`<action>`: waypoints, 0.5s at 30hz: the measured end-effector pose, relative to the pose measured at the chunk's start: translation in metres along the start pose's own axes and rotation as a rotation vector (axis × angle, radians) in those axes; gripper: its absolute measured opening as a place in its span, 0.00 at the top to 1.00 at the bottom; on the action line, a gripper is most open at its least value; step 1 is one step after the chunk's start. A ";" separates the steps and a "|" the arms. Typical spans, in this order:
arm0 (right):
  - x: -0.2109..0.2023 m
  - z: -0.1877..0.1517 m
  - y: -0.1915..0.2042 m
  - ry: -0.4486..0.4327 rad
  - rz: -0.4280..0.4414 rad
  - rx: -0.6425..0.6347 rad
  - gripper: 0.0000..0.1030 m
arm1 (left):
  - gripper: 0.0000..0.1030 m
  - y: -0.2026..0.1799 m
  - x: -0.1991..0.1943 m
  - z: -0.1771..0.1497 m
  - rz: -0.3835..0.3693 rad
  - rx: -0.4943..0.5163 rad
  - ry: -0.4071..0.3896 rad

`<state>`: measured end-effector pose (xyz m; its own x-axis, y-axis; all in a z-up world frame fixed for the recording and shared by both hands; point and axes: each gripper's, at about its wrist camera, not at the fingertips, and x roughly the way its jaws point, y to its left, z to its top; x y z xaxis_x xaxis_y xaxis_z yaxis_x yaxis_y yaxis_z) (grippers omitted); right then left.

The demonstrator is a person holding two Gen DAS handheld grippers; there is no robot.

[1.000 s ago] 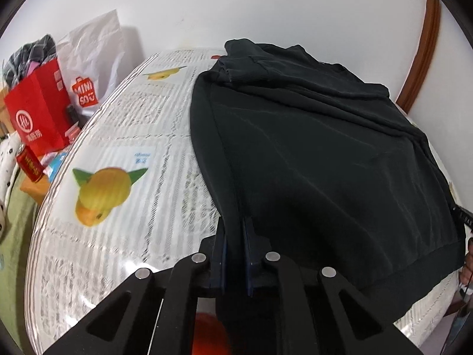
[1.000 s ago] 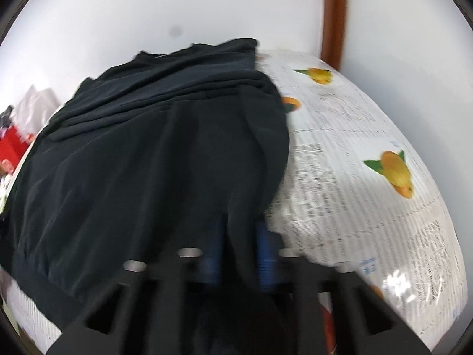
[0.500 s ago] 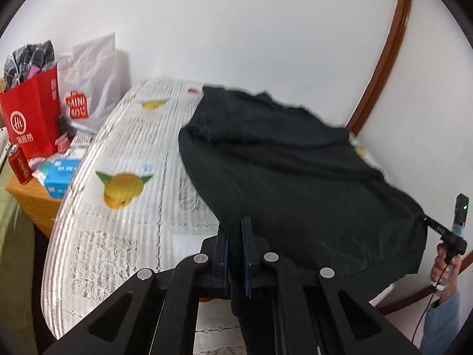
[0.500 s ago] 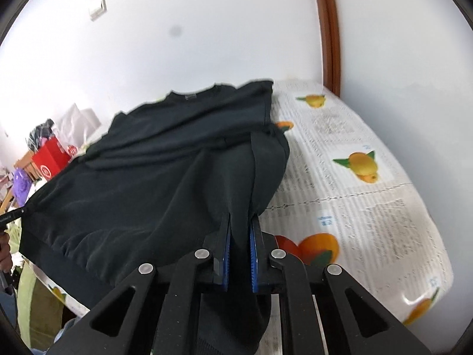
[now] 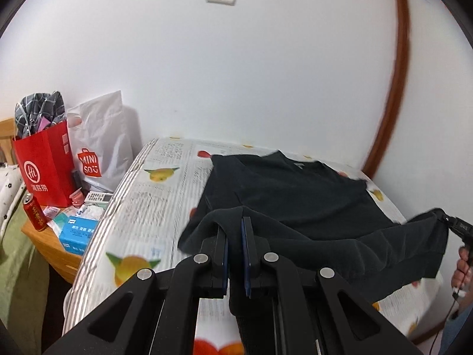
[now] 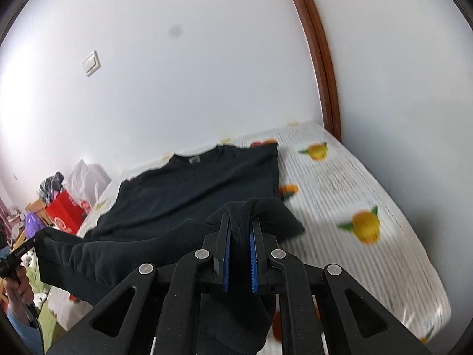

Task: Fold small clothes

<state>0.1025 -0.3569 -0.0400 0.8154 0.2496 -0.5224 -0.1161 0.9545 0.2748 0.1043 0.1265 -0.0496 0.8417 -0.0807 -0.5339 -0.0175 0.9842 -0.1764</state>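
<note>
Where walls meet, fruit-print bed (image 5: 142,207)

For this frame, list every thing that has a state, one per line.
Black cotton sweatshirt: far part flat on the table, near hem lifted.
Left gripper: shut on the hem.
Right gripper: shut on the hem.
Red paper bag: upright, stuffed with checked cloth.
Red drink can: upright.

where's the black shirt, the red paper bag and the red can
black shirt (image 5: 283,198): left wrist view, on the flat chest part below the collar
red paper bag (image 5: 44,165): left wrist view, on its front face, near the round logo
red can (image 5: 35,213): left wrist view, on its side
</note>
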 end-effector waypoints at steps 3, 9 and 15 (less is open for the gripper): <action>0.019 0.020 0.004 -0.011 0.007 0.008 0.90 | 0.92 0.002 0.023 0.015 0.021 -0.020 -0.004; 0.071 0.048 0.007 0.006 -0.010 0.014 0.90 | 0.92 0.005 0.079 0.035 0.066 -0.051 0.021; 0.124 0.058 0.006 0.055 -0.048 -0.002 0.90 | 0.92 -0.002 0.130 0.040 0.124 -0.009 0.085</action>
<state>0.2356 -0.3294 -0.0560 0.7876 0.2123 -0.5784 -0.0791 0.9659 0.2467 0.2353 0.1200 -0.0851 0.7843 0.0277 -0.6198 -0.1235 0.9860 -0.1122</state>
